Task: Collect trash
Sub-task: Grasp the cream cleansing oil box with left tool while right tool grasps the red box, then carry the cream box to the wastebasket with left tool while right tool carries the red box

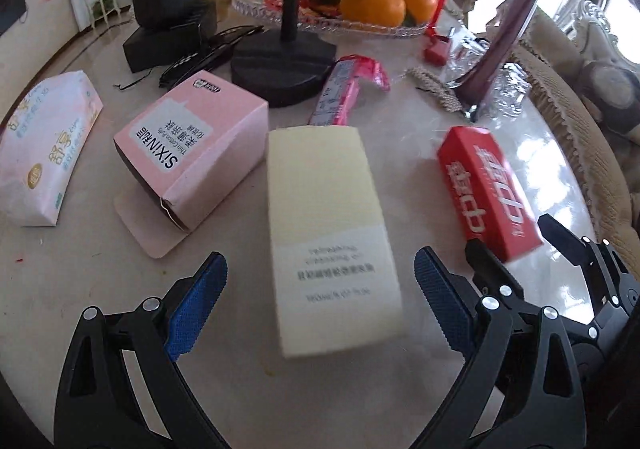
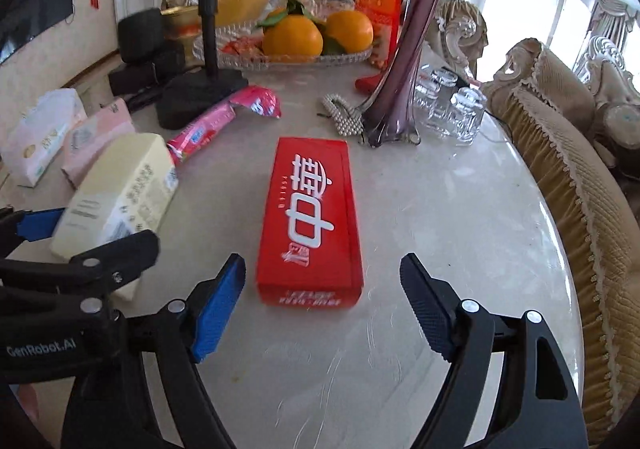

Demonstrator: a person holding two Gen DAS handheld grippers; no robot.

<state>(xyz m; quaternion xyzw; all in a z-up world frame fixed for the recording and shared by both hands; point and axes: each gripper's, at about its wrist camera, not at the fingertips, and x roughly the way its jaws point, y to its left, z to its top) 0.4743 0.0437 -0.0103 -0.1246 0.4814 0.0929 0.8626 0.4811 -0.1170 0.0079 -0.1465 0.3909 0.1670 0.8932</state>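
Note:
A cream box [image 1: 330, 237] lies on the marble table, its near end between the fingers of my open left gripper [image 1: 320, 289]. It also shows in the right wrist view [image 2: 116, 193]. A red box [image 2: 310, 221] lies just ahead of my open right gripper [image 2: 322, 297]; it shows in the left wrist view [image 1: 488, 191] too. An open pink box [image 1: 192, 161] and a pink wrapper [image 1: 344, 89] lie farther back. The right gripper [image 1: 516, 237] appears at the right in the left wrist view, its fingers on either side of the red box.
A tissue pack [image 1: 44, 153] lies at the left. A black stand base [image 1: 282, 61], a glass fruit tray with oranges [image 1: 372, 1], a purple vase [image 2: 404, 49], glass jars [image 2: 452, 105] and a beaded clip [image 2: 344, 117] stand behind. A fringed sofa [image 2: 580, 177] borders the table's right edge.

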